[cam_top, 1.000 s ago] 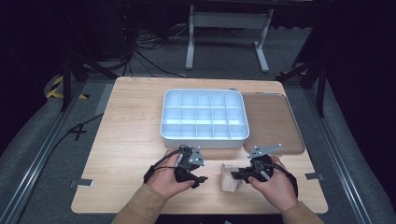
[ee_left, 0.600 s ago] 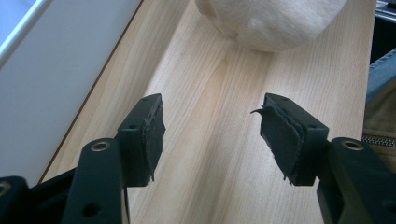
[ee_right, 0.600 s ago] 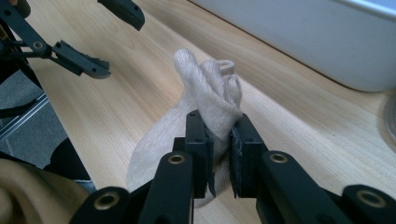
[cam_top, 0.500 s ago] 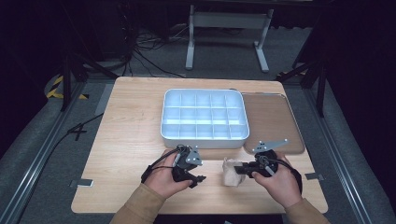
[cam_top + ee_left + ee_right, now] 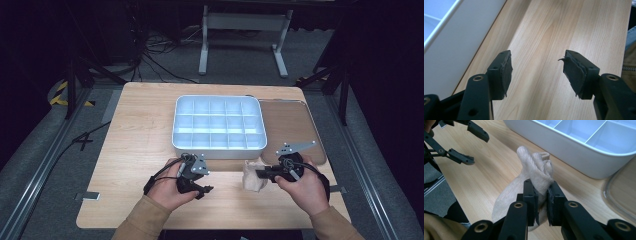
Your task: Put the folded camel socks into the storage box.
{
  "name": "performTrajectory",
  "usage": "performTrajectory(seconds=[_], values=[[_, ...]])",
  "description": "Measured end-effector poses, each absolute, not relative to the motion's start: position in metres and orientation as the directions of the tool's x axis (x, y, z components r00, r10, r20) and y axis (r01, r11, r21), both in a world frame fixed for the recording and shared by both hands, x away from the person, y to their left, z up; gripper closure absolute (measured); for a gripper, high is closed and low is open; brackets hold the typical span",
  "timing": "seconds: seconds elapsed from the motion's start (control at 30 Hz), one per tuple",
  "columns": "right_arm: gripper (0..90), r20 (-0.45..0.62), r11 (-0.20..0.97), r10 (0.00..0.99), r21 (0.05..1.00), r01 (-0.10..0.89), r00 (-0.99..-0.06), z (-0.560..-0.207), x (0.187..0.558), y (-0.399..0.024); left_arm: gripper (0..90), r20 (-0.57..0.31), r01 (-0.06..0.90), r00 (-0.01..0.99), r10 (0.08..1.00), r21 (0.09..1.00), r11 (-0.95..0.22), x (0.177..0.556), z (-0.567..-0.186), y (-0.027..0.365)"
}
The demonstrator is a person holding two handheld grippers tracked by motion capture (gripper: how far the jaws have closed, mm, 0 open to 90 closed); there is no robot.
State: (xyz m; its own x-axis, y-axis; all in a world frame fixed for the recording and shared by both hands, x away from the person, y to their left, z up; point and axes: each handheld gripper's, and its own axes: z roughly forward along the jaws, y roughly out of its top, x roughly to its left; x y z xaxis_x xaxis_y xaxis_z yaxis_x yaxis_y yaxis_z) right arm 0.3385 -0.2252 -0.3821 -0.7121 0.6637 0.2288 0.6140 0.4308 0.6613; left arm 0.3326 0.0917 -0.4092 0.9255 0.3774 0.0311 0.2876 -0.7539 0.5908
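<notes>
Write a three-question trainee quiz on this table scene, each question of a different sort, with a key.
1. True or false: the right claw is shut on the beige knitted sock.
2. The left claw is: A) open with nothing in it, B) shut on a cloth, C) inside the organiser.
3. Fill in: the white plastic compartment organiser sits to the ___ of the brown flat tray, seen from the person's side.

Key: 1 true; 2 A; 3 left.

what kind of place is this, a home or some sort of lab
Most likely a lab or recording studio, not a home: dark surroundings, loose cables on the floor, a metal stand, and a lone wooden table holding a white divided tray.
</notes>
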Motion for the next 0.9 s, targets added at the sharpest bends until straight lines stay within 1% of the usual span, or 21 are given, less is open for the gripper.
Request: performTrajectory(seconds=[0.23,0.57,0.73,0.9], values=[[79.5,0.213,0.430,0.678,0.662,0.614,-0.704,-0.367,0.345,-0.229,40.3,0.029,0.315,0.912,0.409,0.589,-0.744,0.332,-0.407,0.106],[79.5,0.179,0.436,0.691,0.670,0.601,-0.700,-0.341,0.352,-0.229,40.2,0.023,0.349,0.887,0.460,0.618,-0.704,0.331,-0.400,0.125],[79.6,0.155,0.440,0.708,0.665,0.603,-0.689,-0.327,0.358,-0.229,40.3,0.020,0.353,0.882,0.470,0.631,-0.690,0.331,-0.398,0.129],[79.6,0.141,0.436,0.725,0.664,0.607,-0.674,-0.319,0.366,-0.229,40.4,0.025,0.349,0.882,0.471,0.635,-0.689,0.332,-0.398,0.130]])
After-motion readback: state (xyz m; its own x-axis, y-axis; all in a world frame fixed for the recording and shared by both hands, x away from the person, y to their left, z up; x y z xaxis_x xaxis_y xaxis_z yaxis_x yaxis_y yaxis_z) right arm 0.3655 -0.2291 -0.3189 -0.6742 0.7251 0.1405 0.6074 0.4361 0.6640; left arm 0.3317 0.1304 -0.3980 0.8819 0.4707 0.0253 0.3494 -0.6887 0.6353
